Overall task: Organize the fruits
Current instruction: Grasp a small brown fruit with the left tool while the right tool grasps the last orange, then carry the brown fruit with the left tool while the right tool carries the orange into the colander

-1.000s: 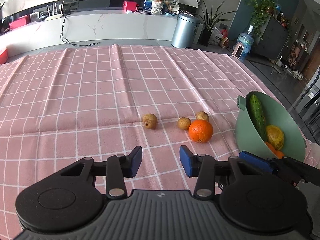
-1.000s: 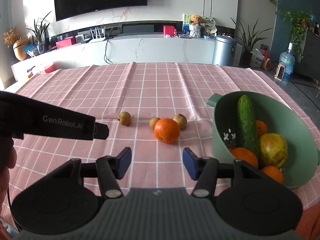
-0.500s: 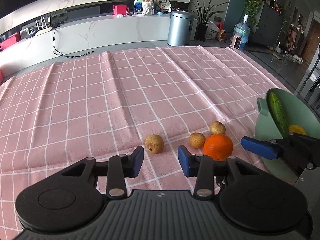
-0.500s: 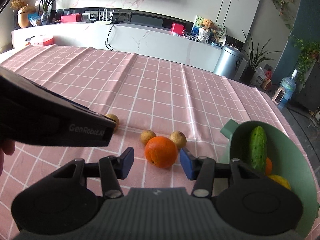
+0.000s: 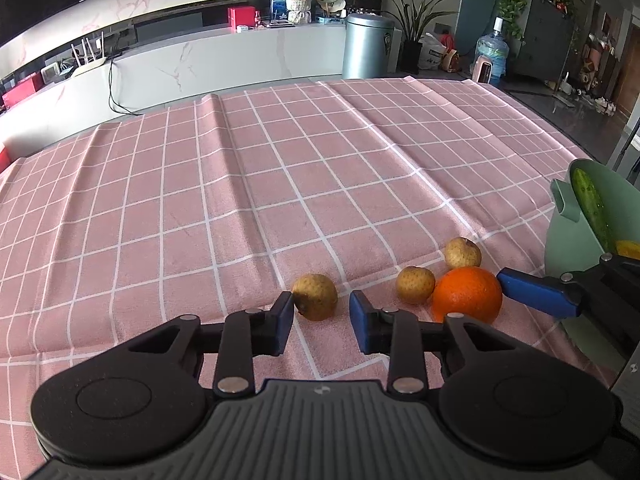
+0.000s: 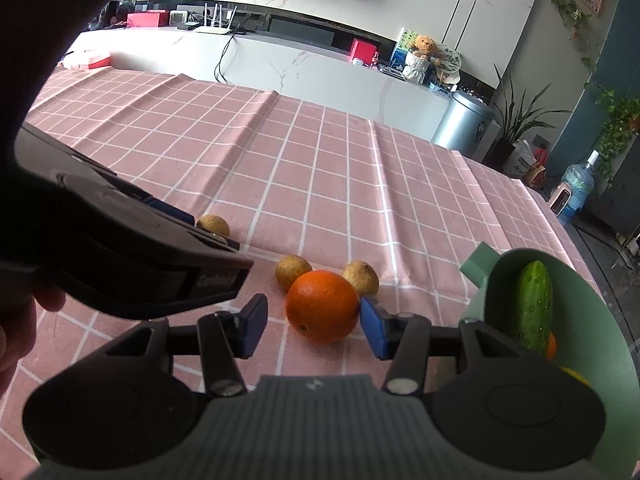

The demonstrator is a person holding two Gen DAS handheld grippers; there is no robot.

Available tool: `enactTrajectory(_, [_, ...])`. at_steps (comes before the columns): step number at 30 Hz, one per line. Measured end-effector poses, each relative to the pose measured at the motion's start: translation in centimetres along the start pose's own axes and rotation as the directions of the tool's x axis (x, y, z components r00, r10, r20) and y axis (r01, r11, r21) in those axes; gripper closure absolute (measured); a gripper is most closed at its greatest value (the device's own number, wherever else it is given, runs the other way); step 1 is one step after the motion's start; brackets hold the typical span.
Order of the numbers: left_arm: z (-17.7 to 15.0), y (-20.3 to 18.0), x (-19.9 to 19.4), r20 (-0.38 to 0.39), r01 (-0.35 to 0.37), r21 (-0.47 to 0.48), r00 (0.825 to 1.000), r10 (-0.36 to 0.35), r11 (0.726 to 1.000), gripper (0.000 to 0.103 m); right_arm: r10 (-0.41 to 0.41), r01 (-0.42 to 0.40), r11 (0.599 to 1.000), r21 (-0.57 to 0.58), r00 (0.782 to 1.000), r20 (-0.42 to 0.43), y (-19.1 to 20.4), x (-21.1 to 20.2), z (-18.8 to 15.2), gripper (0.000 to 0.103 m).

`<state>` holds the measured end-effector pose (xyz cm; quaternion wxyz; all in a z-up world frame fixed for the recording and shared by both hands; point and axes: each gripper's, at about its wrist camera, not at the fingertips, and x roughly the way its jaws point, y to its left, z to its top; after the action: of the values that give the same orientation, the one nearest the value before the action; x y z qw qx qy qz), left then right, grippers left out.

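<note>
Left gripper: the blue-padded black left gripper (image 5: pixel 322 318) sits low over the cloth, jaws closing around the lone small tan round fruit (image 5: pixel 315 296); the left pad touches its side, the right pad stands clear.
Right gripper: the blue-padded black right gripper (image 6: pixel 313 326) is partly spread, with the round orange (image 6: pixel 322 306) between its pads; the right pad looks to be against the peel, though the view is too poor to be sure, and the left pad is apart.
Loose fruit: two more small tan fruits, the nearer tan fruit (image 6: pixel 293 271) and the farther tan fruit (image 6: pixel 361 277), lie just behind the orange, both touching or nearly touching it.
Bowl: the pale green plastic colander bowl (image 6: pixel 592 320) stands right of the orange, holding a green cucumber (image 6: pixel 534 305) leaning on its wall, plus orange and yellow fruit barely visible below.
Surface: a pink checked tablecloth (image 5: pixel 280 184), creased in ridges.
In the way: the left gripper's dark body crowds the right wrist view's left side, hiding most of the lone fruit.
Beyond: a grey metal bin (image 5: pixel 367 46) and a white marble counter (image 5: pixel 224 60).
</note>
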<state>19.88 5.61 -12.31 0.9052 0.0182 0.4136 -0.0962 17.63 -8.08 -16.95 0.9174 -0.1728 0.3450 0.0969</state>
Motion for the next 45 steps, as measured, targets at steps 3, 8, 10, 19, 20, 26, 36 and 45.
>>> enactTrajectory(3, [0.0, 0.2, 0.1, 0.005, -0.003, -0.005, 1.0, 0.003, 1.0, 0.074, -0.004, 0.004, 1.0, -0.008, 1.0, 0.002, 0.1, 0.1, 0.0, 0.056])
enactTrajectory(8, [0.0, 0.7, -0.1, 0.002, 0.013, -0.031, 1.0, -0.013, 0.999, 0.077, -0.027, 0.027, 1.0, -0.012, 1.0, 0.008, 0.1, 0.1, 0.0, 0.065])
enactTrajectory(10, [0.0, 0.7, -0.3, 0.003, 0.019, -0.037, 1.0, -0.019, 0.999, 0.077, -0.003, 0.003, 1.0, 0.014, 1.0, 0.006, -0.3, 0.0, 0.1, 0.065])
enactTrajectory(19, [-0.4, 0.2, -3.2, 0.029, 0.003, -0.05, 1.0, -0.002, 0.999, 0.078, 0.087, -0.089, 0.991, 0.099, 0.996, 0.027, -1.6, -2.8, 0.6, 0.066])
enactTrajectory(20, [-0.5, 0.1, -3.7, 0.037, 0.009, -0.059, 0.999, -0.006, 0.998, 0.078, 0.106, -0.109, 0.987, 0.121, 0.994, 0.031, -2.0, -3.4, 0.7, 0.066])
enactTrajectory(26, [0.2, -0.9, -6.9, 0.074, 0.031, -0.089, 0.997, -0.025, 0.996, 0.078, 0.178, -0.183, 0.957, 0.226, 0.983, 0.044, -4.5, -6.7, 0.4, 0.066])
enactTrajectory(36, [1.8, -4.4, -9.9, 0.078, 0.137, -0.124, 0.989, -0.128, 0.983, 0.077, 0.204, -0.21, 0.914, 0.347, 0.978, 0.055, -11.0, -10.6, -1.3, 0.066])
enactTrajectory(45, [2.3, -10.8, -10.4, 0.058, 0.253, 0.012, 0.966, -0.253, 0.967, 0.077, 0.271, -0.264, 0.871, 0.414, 0.962, 0.044, -17.9, -11.7, -3.2, 0.065])
